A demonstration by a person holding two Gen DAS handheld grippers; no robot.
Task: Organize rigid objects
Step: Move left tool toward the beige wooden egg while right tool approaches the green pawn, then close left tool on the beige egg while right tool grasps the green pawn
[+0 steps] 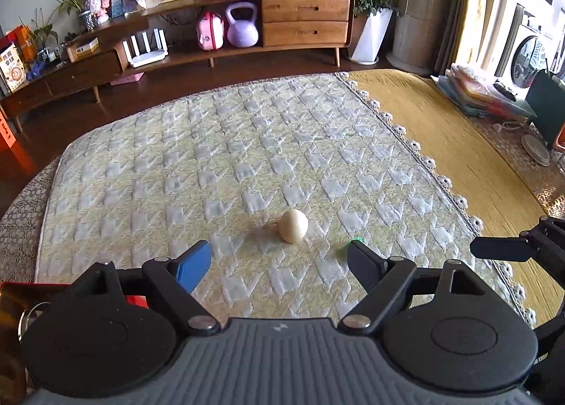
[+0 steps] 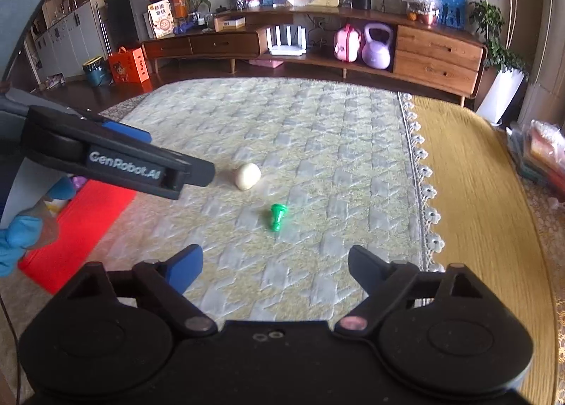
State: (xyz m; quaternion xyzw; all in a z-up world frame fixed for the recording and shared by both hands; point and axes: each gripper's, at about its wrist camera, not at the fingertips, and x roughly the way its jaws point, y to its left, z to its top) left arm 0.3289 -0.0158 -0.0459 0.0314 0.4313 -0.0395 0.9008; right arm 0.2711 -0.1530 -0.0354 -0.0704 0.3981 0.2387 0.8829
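Room lies wide on every side of my two task things: the quilted cream-and-grey mat [image 2: 317, 129] runs bare toward its far edge and toward its crocheted flower-lace right edge [image 2: 422, 171], beyond which a woven yellow rug [image 2: 476, 193] spreads.

My left gripper [image 1: 279, 263] has its fingers spread well apart, holding nothing; one pad is blue [image 1: 194, 269], the other black. A smooth cream egg-shaped object [image 1: 293, 226] rests on the mat just ahead of that gap, nearer my near edge of the mat than the far one. My right gripper [image 2: 275, 269] also has its fingers apart and empty. A small green plastic pawn-like piece [image 2: 277, 216] lies tipped on its side on the mat ahead of it, near the egg but apart from it.

The mat's surface is raised in a padded houndstooth pattern, soft and matte; the egg looks hard and slightly glossy.

From the left wrist only a green speck [image 1: 356, 239] of the pawn shows beside my black finger; the right wrist view shows it whole. The right wrist view alone shows a flat red sheet [image 2: 81, 228] at the mat's left edge and my left gripper from the side. A long wooden sideboard [image 1: 303, 21] stands past the far edge.
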